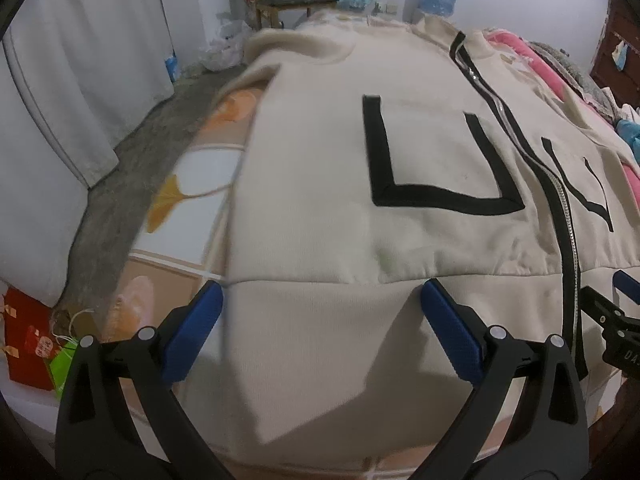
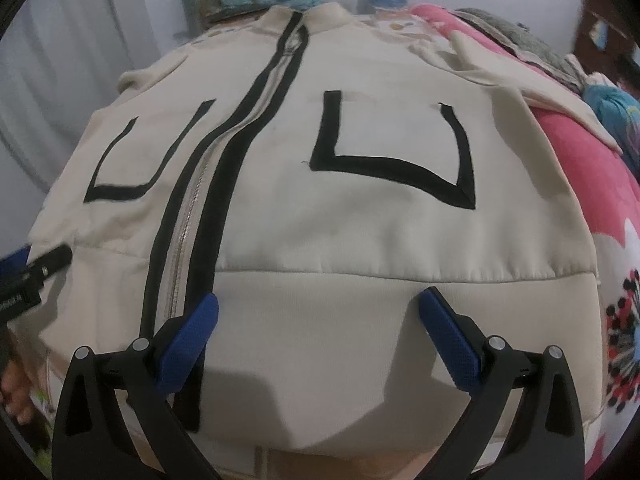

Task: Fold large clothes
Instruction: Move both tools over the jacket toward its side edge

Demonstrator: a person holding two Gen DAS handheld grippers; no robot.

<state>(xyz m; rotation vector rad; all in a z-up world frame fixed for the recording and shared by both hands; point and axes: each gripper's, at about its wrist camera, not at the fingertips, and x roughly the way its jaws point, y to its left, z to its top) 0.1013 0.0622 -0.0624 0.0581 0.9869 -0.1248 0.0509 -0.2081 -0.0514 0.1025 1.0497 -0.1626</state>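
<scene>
Cream zip jacket (image 1: 320, 184), flat on bed (image 1: 192, 184), hem at near edge. Left gripper (image 1: 322, 300) and right gripper (image 2: 318, 308): both spread wide over hem, holding nothing.

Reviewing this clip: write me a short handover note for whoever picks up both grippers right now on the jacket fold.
Left gripper: open, holding nothing, over the hem band on the jacket's left half.
Right gripper: open, holding nothing, over the hem band just right of the zipper.
Cream jacket: lying front up, zipped, spread on the bed, collar at the far end, hem nearest the grippers. Black-trimmed pocket on each side of the zipper. The sleeves look tucked near the sides; the left one is unclear.
Done: jacket laid out flat; no fold visible.
Left: grasp the hem and make all the folds.
</scene>
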